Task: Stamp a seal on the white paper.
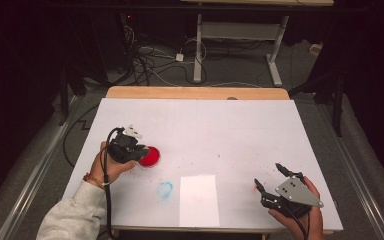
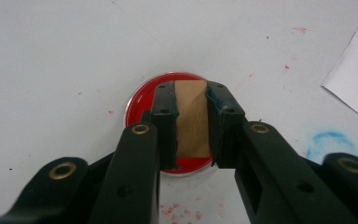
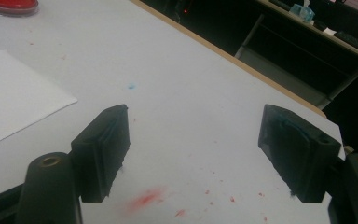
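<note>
Table [image 1: 240,125]: I see 1 white-covered top, flecked with red and blue ink.
Paper sheet [image 1: 198,200]: 1 white sheet near my front edge, between the 2 grippers, well apart from the dish.
Red ink dish [image 1: 151,157]: 1 round dish at left, directly under the left gripper's tips.
Left gripper [image 2: 191,119]: I have it pinching 1 wooden block.
Right gripper [image 1: 271,178]: jaws spread wide, nothing between them, resting at front right, well apart from the dish.
Wooden block [image 2: 191,116]: long axis runs along the jaws, its far end pointing down into the red ink; I cannot tell if it touches.
Nearer hand: left, by far.
</note>
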A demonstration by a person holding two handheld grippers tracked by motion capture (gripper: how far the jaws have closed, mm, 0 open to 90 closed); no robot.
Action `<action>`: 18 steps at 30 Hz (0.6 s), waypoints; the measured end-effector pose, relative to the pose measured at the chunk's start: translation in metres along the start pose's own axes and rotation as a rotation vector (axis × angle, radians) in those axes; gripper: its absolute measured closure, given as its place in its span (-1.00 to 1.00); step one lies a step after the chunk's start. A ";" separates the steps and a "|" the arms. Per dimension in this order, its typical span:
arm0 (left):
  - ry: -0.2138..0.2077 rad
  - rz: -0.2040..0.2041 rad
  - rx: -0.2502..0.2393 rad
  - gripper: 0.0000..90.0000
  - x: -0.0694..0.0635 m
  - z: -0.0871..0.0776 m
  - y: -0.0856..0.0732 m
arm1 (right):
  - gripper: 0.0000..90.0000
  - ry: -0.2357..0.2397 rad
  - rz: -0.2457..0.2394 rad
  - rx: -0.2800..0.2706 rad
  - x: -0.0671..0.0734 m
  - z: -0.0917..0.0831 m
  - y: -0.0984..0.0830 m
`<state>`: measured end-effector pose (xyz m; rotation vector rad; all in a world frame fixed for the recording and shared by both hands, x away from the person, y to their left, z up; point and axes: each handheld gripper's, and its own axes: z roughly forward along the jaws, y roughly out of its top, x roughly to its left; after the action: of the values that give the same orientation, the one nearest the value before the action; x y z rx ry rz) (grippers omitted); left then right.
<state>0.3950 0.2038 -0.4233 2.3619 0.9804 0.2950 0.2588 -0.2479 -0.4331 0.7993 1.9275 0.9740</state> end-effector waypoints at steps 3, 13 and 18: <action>0.000 0.005 0.020 0.63 -0.001 0.007 0.001 | -0.45 0.002 0.001 0.004 0.000 0.001 -0.001; 0.004 0.011 0.069 0.63 0.001 0.030 0.001 | -0.44 0.004 -0.001 0.009 0.000 0.001 -0.001; 0.019 0.024 0.085 0.64 -0.002 0.033 0.002 | -0.44 0.004 -0.003 0.010 0.000 0.000 -0.001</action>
<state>0.4079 0.1881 -0.4488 2.4539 0.9920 0.2908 0.2587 -0.2482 -0.4344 0.8000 1.9377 0.9658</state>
